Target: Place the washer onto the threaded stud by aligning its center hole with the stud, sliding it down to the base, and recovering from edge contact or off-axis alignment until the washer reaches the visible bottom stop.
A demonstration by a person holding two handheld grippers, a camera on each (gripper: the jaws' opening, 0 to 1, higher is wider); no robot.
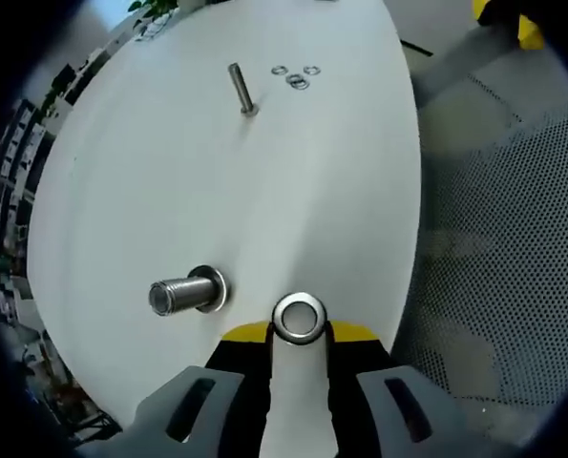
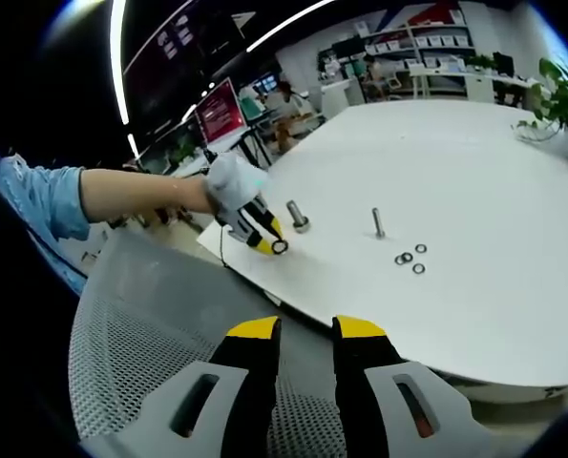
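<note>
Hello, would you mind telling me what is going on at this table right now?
A person is fitting a washer onto a thick threaded stud. The left hand-held gripper holds the washer at its tips, just beside the stud, not yet over it. The right hand-held gripper hangs back off the white table, holding nothing. A thinner bolt and spare washers sit farther away.
</note>
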